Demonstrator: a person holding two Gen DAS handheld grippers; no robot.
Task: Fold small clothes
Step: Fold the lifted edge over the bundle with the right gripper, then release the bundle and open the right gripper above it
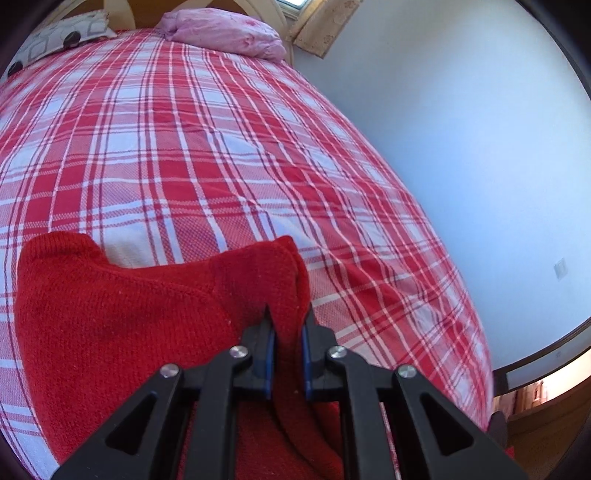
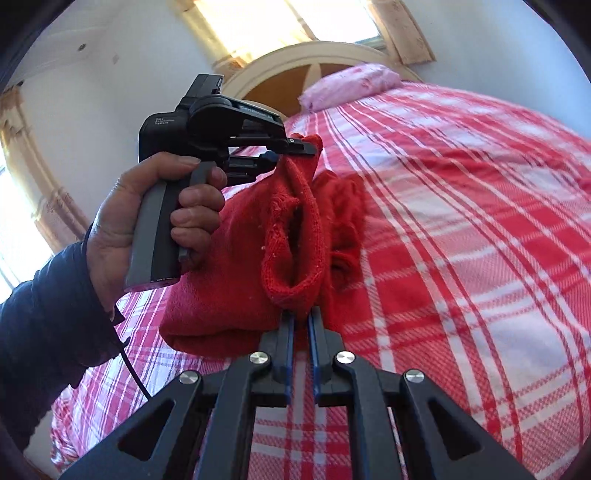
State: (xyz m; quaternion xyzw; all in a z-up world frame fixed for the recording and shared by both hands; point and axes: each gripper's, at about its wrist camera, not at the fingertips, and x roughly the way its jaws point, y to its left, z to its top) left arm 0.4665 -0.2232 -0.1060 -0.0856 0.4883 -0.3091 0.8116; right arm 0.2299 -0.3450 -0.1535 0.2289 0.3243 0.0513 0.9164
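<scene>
Right wrist alone shows the hand [image 2: 147, 221]; both grippers [image 1: 289, 317] [image 2: 301, 314] clamp the red knit [image 2: 229, 258]

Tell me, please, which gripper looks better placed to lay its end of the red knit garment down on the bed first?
Probably the right gripper: it pinches the red knit garment low, near the plaid bedspread. The left gripper, also shut on the knit, holds its corner higher.

The knit garment [image 1: 110, 325] lay on the bed [image 1: 221, 147] — pinched between both grippers [image 1: 288, 314] [image 2: 301, 314] — with pillows [image 1: 225, 33] behind.
</scene>
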